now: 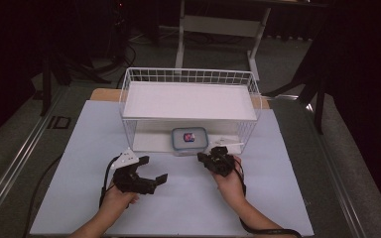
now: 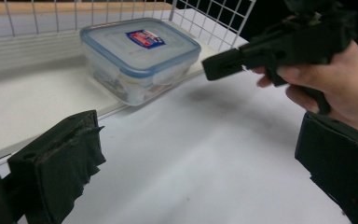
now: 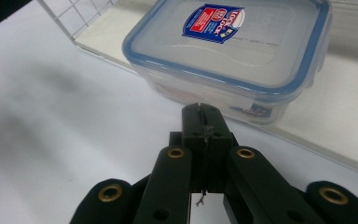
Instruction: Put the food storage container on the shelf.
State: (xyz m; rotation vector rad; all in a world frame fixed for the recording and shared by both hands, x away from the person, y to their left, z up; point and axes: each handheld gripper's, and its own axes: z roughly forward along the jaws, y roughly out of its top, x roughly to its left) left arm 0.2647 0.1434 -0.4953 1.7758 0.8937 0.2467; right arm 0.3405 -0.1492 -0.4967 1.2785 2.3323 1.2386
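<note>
A clear food box with a blue-rimmed lid and a red-and-blue label (image 1: 189,139) (image 2: 140,51) (image 3: 233,42) sits at the front edge of the lower board of a white wire rack (image 1: 127,94). My right gripper (image 1: 204,157) (image 3: 200,112) is shut with nothing between its jaws, and its tips are just short of the box's near side. In the left gripper view the right gripper (image 2: 221,65) pokes in from the right, held by a hand. My left gripper (image 1: 154,168) (image 2: 198,163) stands open over the white table, to the left of the box and apart from it.
The rack has a white upper shelf (image 1: 188,99) over the box and wire sides (image 2: 214,18). A white sheet (image 1: 188,203) covers the table in front of it. Cables trail from both grippers. A desk frame (image 1: 218,29) stands beyond the table.
</note>
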